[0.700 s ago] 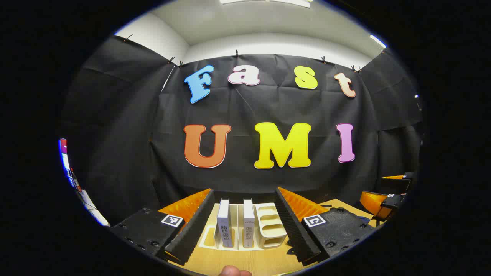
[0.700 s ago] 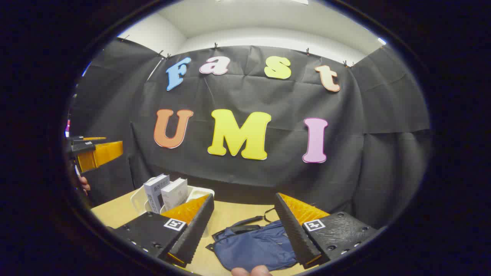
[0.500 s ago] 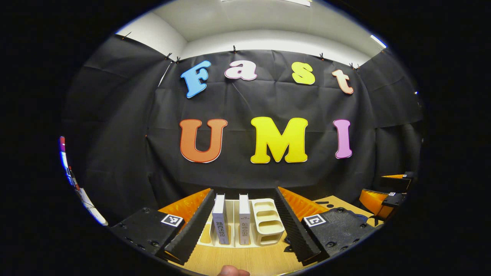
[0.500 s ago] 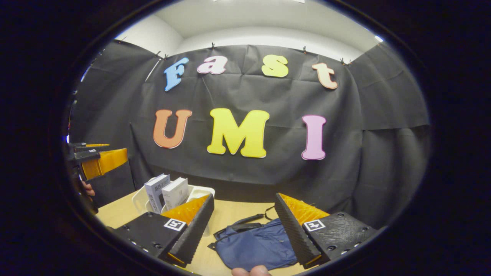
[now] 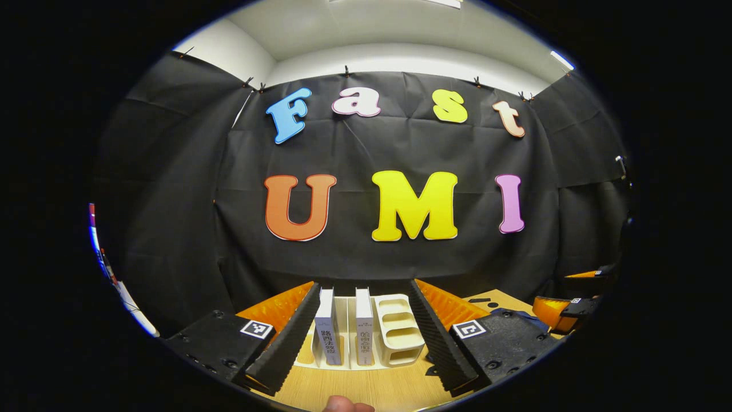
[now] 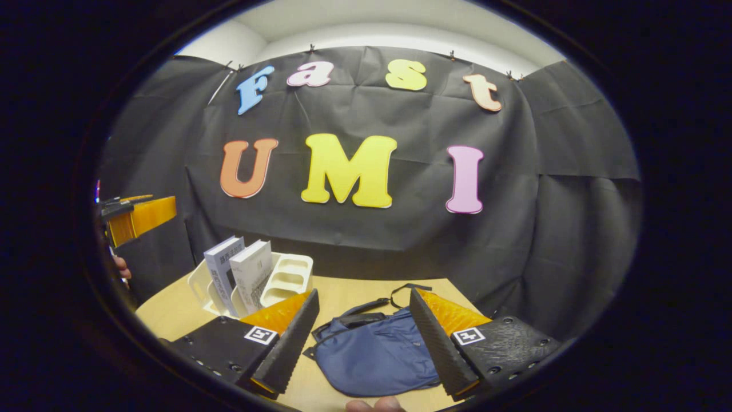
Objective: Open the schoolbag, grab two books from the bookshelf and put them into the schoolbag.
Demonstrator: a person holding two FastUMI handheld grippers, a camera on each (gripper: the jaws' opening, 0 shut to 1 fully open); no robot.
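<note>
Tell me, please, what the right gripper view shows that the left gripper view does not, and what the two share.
Right gripper view: the blue schoolbag lying flat on the table, framed by the open right gripper. Left gripper view: the spines of the two books seen square-on, framed by the open left gripper. Both: the two books standing upright in the cream bookshelf.

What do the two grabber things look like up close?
The left gripper and the right gripper look alike: each has two long wedge-shaped fingers with ridged, saw-toothed inner faces, fixed to bumpy black blocks with small screws. Each block wears a little square black-and-white marker sticker. A bare fingertip peeks in at the bottom.
</note>
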